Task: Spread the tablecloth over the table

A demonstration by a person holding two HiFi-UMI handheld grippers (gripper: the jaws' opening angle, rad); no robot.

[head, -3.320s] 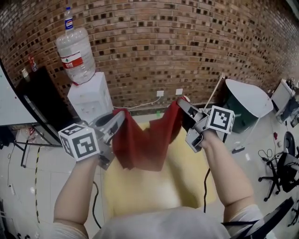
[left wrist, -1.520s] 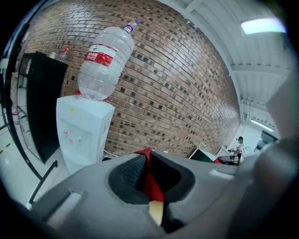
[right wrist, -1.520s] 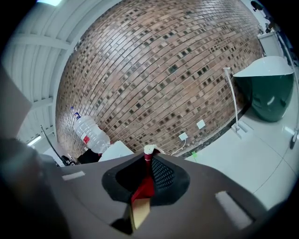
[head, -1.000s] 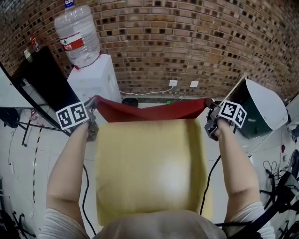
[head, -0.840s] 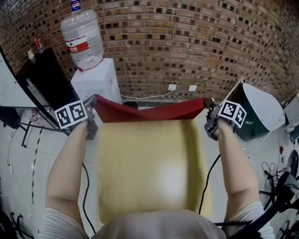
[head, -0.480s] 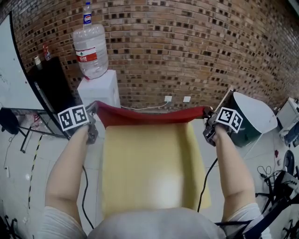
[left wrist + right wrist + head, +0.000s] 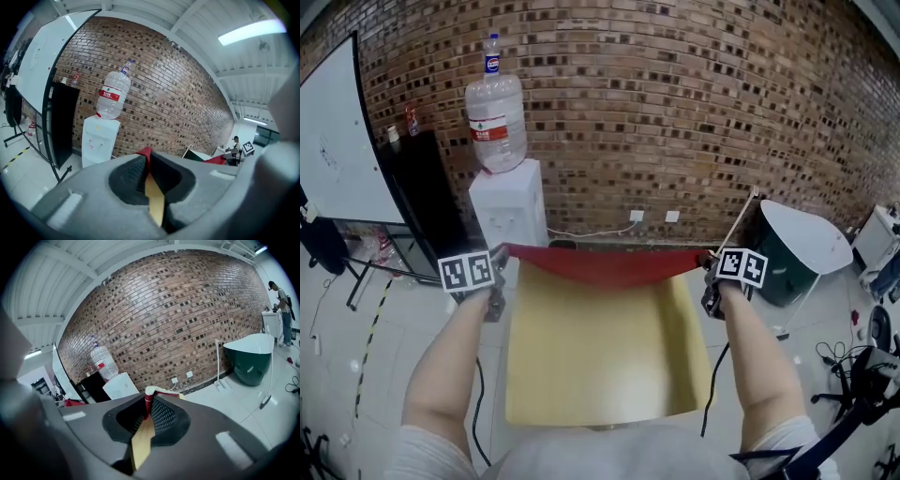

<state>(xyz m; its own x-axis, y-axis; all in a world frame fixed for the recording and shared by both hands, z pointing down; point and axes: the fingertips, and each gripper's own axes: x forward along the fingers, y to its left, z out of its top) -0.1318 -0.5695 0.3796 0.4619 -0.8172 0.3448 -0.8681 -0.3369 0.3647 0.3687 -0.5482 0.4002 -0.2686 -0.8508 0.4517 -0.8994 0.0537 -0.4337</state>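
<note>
The red tablecloth (image 7: 605, 264) is stretched in a taut band between my two grippers, above the far edge of the yellow table (image 7: 600, 366). My left gripper (image 7: 499, 257) is shut on the cloth's left corner, its marker cube toward me. My right gripper (image 7: 709, 260) is shut on the right corner. In the left gripper view a red tip of cloth (image 7: 146, 153) pokes from the closed left gripper (image 7: 147, 159). The right gripper view shows a red and cream corner of cloth (image 7: 151, 391) pinched in the right gripper (image 7: 149, 398). A yellow strip shows below each pinch.
A water dispenser (image 7: 508, 214) with a large bottle (image 7: 495, 120) stands at the brick wall beyond the table's left corner. A whiteboard (image 7: 328, 150) and black cabinet (image 7: 420, 202) are at the left. A green and white tub (image 7: 797, 242) and an office chair (image 7: 862, 370) stand at the right.
The cloth, bunched between close-set grippers earlier, is now pulled out wide. Over the last second both grippers carried it away from me toward the wall, still gripped.
</note>
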